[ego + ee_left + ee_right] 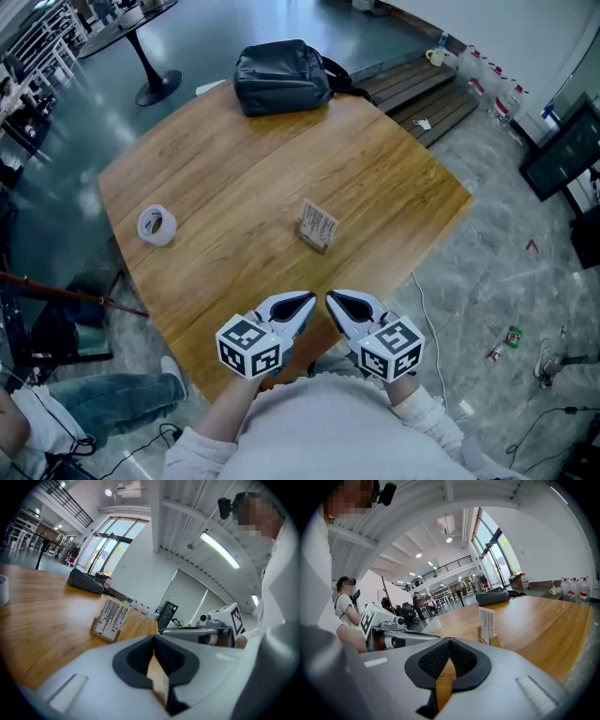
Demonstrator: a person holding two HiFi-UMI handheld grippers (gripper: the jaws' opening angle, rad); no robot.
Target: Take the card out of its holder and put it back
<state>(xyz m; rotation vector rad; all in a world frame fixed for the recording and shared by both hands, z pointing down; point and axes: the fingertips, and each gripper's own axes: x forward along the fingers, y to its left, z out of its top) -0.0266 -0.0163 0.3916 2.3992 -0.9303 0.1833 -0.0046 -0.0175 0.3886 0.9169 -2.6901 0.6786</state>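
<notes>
Card: a white card (320, 221) printed with rows of thin dark bars stands upright in its slot; in the left gripper view (111, 615) the printed face shows, while the right gripper view catches it nearly edge on (486, 621).
Holder: a small light-wood block (313, 241) grips the card's lower edge and sits flat near the middle of the table.
Table: a round-cornered wooden top (234, 169), its grain visible.
Left gripper: held low over the near edge of the table (309, 298), well short of the card; its dark pads meet at the tips with nothing between them (153, 637).
Right gripper: just beside the left one (330, 296), jaws likewise closed together and empty (449, 640), the card ahead and to its right.
Tape: a white roll (157, 225) lies flat toward the table's left side, well apart from the card.
Bag: a dark bag (281, 77) rests on the far edge.
</notes>
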